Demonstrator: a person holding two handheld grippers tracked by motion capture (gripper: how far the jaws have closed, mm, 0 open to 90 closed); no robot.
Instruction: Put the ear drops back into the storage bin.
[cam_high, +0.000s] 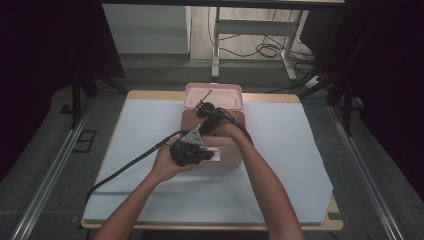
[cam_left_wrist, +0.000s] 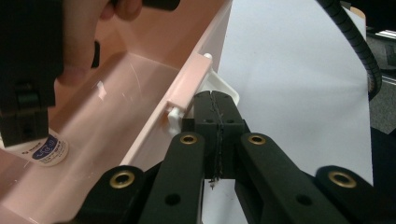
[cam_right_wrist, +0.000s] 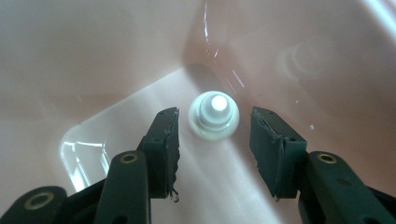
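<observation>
A small white plastic bottle (cam_right_wrist: 214, 115) with a round body, a stepped cap and a blue-printed label stands upright on the floor of an open pink plastic box (cam_high: 226, 150), which sits mid-table on a white sheet (cam_high: 280, 165), its lid (cam_high: 214, 96) tipped back at the far side. The right gripper (cam_right_wrist: 214, 130) points down into the box, its jaws apart on either side of the bottle, pads clear of it. The left gripper (cam_left_wrist: 218, 122) is clamped tight on the white latch tab (cam_left_wrist: 225, 88) at the box's near wall.
</observation>
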